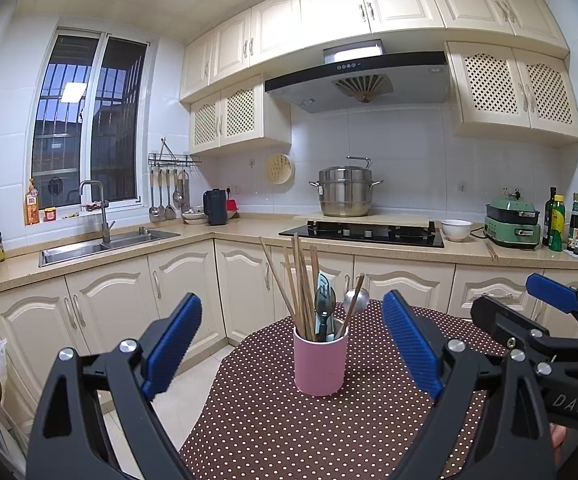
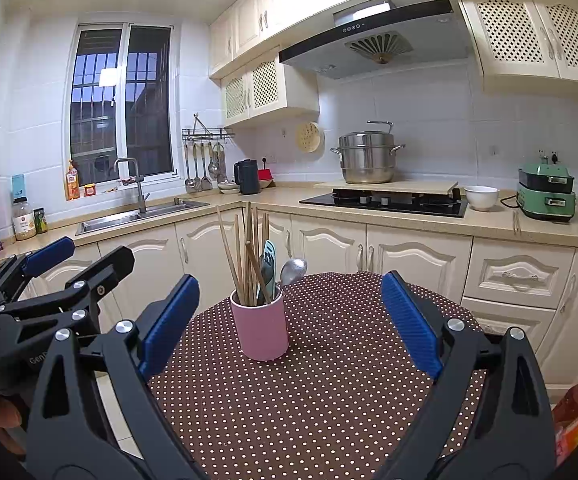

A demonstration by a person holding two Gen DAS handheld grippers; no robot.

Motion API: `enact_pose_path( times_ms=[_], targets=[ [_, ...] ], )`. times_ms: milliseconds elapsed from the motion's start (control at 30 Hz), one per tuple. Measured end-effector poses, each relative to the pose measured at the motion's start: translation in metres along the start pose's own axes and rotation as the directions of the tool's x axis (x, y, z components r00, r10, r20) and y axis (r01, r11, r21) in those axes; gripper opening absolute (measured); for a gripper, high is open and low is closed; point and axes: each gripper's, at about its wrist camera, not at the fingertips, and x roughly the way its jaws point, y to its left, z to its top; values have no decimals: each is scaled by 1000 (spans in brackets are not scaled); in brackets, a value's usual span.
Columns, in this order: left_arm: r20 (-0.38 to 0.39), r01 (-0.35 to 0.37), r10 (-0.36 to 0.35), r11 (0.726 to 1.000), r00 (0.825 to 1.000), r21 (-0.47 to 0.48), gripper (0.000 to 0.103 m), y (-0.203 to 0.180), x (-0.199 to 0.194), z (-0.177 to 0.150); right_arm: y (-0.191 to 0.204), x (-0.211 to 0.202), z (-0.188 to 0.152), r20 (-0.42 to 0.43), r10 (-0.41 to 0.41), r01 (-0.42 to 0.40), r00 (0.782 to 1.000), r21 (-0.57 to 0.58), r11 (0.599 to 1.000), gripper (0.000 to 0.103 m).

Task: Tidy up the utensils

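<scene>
A pink cup [image 1: 321, 364] stands upright on a round table with a brown polka-dot cloth [image 1: 289, 432]. It holds several wooden chopsticks [image 1: 301, 280], a teal-handled utensil [image 1: 324, 300] and a metal spoon [image 1: 356, 300]. My left gripper [image 1: 293, 344] is open and empty, its blue pads either side of the cup in view but nearer the camera. In the right wrist view the cup [image 2: 261, 330] sits left of centre on the cloth [image 2: 329, 392]. My right gripper [image 2: 291, 320] is open and empty, behind the cup. The other gripper shows at each view's edge.
Behind the table runs an L-shaped counter [image 1: 193, 236] with a sink [image 1: 101, 244], a black hob [image 1: 361, 234], a steel steamer pot [image 1: 345, 192], a white bowl [image 1: 456, 229], a green appliance [image 1: 513, 224] and bottles [image 1: 569, 224]. Ladles hang by the window [image 1: 167, 196].
</scene>
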Motion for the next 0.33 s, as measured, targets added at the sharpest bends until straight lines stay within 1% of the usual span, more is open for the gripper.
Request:
enact_pose_path(
  times_ms=[100,233,333],
  targets=[
    [-22,4,-4,1000,1000,-7,90,0,7,0,-2,5,-3,-14,6,-6,1000,10,1000,91],
    [-70,11,-12,1000,997,-14,90,-1,21,-7,-9,20,-8,-56,18,-16,998,35,999,91],
    [-136,33,-36,999,990,-28,90,-1,41,-18,-15,34,-14,-94,20,-16,995,50,999,91]
  ],
)
